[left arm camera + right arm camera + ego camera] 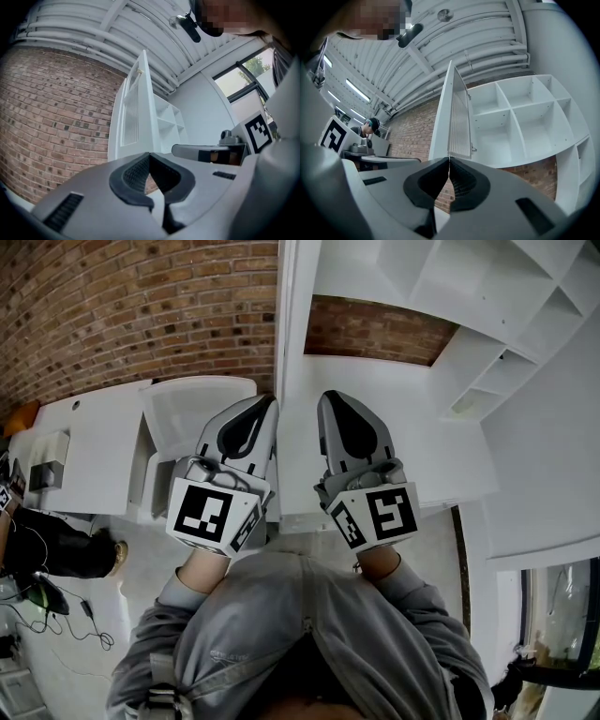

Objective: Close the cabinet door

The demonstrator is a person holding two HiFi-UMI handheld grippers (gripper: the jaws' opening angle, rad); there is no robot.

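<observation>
The white cabinet door [288,334] stands open and shows edge-on ahead of me, between my two grippers. It has a ribbed panel [458,123] and a small latch on its inner side. In the left gripper view the door [133,117] rises just past the jaws. The open cabinet [487,296] with white cubby shelves [520,122] lies to the right of the door. My left gripper [267,401] and right gripper [330,397] are held side by side, both pointing at the door. Both are shut with nothing between the pads, and neither touches the door.
A red brick wall [122,306] runs behind the cabinet. A white counter [94,437] stands to the left, with a person [56,545] beside it and cables on the floor. A window [562,610] is at the lower right.
</observation>
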